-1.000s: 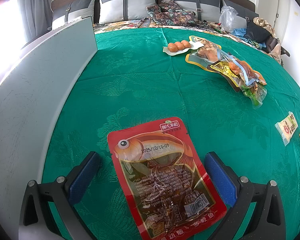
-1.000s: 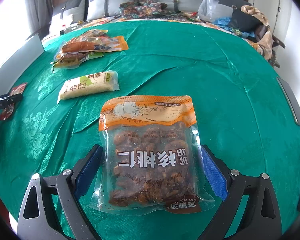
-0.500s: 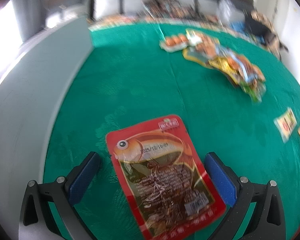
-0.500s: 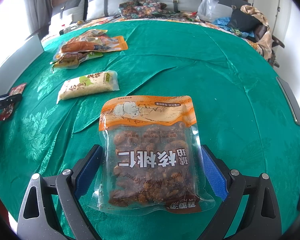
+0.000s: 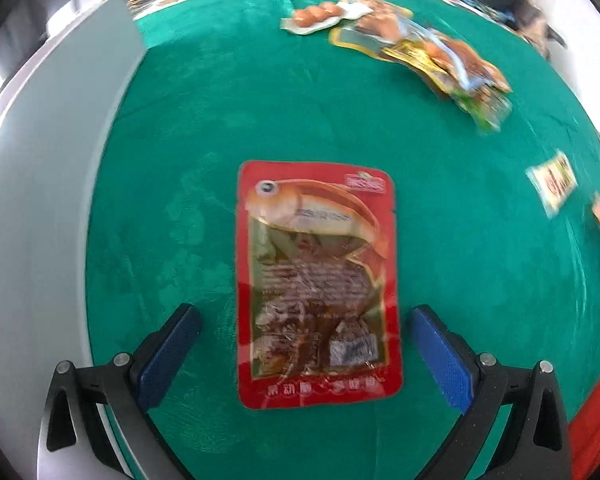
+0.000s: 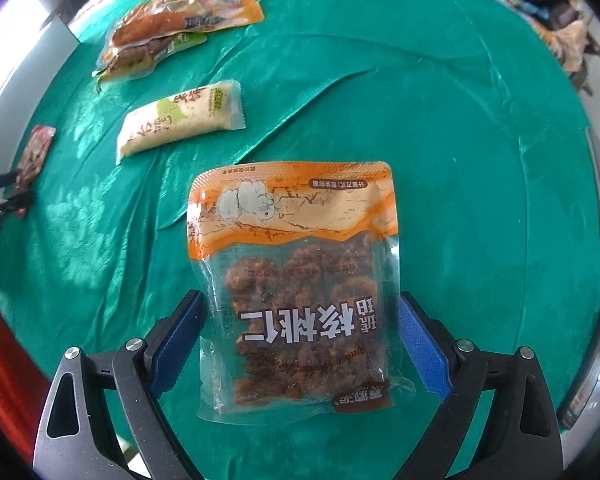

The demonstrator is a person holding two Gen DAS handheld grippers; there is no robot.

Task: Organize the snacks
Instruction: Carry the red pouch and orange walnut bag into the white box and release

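Note:
A red fish snack packet (image 5: 316,280) lies flat on the green tablecloth (image 5: 260,100), lengthwise between the fingers of my left gripper (image 5: 304,314), which is open and straddles the packet's near half. An orange and clear walnut packet (image 6: 296,292) lies flat under my right gripper (image 6: 299,300), also open, its blue pads (image 6: 180,332) close to both sides of the packet. The left wrist view is blurred.
A grey board (image 5: 40,200) stands along the cloth's left edge. At the back lie a pile of snack packets (image 5: 432,56) and an egg tray (image 5: 316,16). A white packet (image 6: 180,120) and another pile of packets (image 6: 172,28) lie far left. Something red (image 5: 596,420) shows below the table edge.
Both views have tipped downwards. The left gripper has turned, so the red packet now lies straight between its fingers. The right gripper has drawn closer over the walnut packet. Nothing was grasped.

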